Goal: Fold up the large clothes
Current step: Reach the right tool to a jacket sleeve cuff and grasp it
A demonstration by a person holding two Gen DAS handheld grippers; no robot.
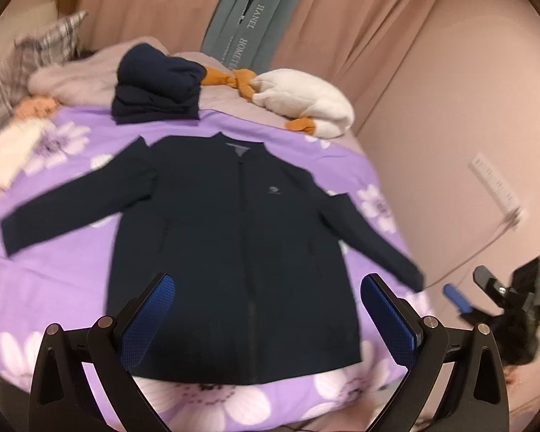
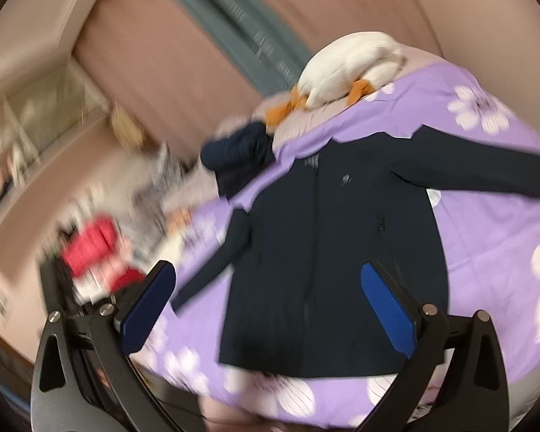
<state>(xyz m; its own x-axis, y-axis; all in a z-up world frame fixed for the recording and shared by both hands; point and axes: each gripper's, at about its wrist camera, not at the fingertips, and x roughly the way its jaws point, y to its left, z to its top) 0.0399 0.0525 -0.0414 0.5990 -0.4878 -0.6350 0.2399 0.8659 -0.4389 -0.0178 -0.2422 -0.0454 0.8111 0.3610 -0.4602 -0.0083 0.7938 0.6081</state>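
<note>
A dark navy zip jacket [image 1: 234, 237] lies flat and face up on the purple flowered bedsheet [image 1: 61, 270], both sleeves spread out to the sides. My left gripper [image 1: 266, 309] hovers above its hem, open, blue pads wide apart and holding nothing. The right gripper [image 1: 464, 297] shows at the right of the left wrist view, beyond the bed's edge near the right sleeve cuff. In the blurred, tilted right wrist view the jacket [image 2: 327, 252] lies ahead and my right gripper [image 2: 270, 298] is open and empty above its lower half.
A stack of folded navy clothes [image 1: 158, 90] sits beyond the collar. A white plush toy with orange parts [image 1: 306, 97] lies at the head of the bed. White and red garments [image 1: 7, 154] lie at the left. A pink wall with a power strip [image 1: 496, 187] borders the right.
</note>
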